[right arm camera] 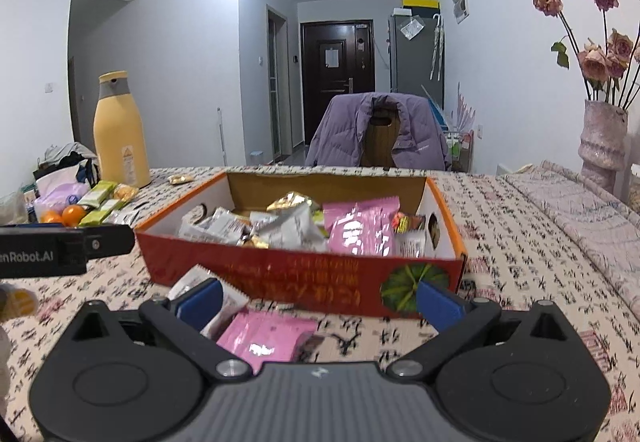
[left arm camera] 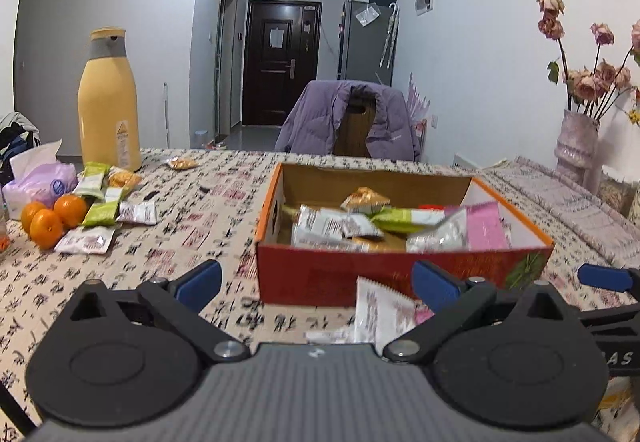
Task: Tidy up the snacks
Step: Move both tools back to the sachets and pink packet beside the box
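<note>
A red and orange cardboard box point(left arm camera: 320, 278) point(right arm camera: 280, 274) sits mid-table and holds several snack packets, among them a pink one point(right arm camera: 360, 228) point(left arm camera: 486, 226). My left gripper point(left arm camera: 316, 282) is open and empty, just short of the box's near wall. A white packet point(left arm camera: 380, 316) and a pink packet point(right arm camera: 268, 338) lie on the cloth in front of the box. My right gripper point(right arm camera: 318, 296) is open over them, its left finger point(right arm camera: 200, 300) beside the white packet point(right arm camera: 208, 292). More loose packets point(left arm camera: 102, 212) lie at the far left.
A tall yellow flask point(left arm camera: 108, 102) stands at the back left, with oranges point(left arm camera: 48, 222) and a tissue pack point(left arm camera: 40, 182) near it. A vase of dried roses point(right arm camera: 602, 138) stands at the right. A chair with a purple jacket point(left arm camera: 352, 122) is behind the table.
</note>
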Motion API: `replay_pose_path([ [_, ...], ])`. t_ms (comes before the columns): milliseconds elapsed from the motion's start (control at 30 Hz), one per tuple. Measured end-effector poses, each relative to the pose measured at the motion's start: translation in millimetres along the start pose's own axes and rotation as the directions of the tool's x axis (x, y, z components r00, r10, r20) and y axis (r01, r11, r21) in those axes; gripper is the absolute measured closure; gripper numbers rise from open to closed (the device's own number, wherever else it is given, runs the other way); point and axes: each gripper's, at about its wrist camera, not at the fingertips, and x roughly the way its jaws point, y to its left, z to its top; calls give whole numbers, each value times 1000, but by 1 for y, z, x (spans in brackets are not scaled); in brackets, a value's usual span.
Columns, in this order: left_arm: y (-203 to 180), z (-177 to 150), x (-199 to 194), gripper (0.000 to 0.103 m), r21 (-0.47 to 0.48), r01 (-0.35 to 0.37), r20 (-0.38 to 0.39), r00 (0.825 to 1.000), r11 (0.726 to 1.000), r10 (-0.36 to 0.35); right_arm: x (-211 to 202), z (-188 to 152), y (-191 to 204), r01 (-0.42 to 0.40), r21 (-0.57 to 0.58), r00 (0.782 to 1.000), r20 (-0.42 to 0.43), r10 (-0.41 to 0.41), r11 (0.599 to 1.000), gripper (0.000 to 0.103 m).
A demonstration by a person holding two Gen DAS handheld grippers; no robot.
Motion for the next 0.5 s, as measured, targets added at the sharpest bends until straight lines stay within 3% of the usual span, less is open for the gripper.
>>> replay_pose_path([
  [200, 10, -17, -3, 0, 22, -3, -20, 1000, 1000, 3, -1, -14, 2, -35, 14, 999, -41, 35, 999, 0],
  [500, 23, -24, -5, 0, 29, 12, -33, 999, 999, -11, 11, -20, 14, -20, 7, 994, -106, 21, 1000, 0],
])
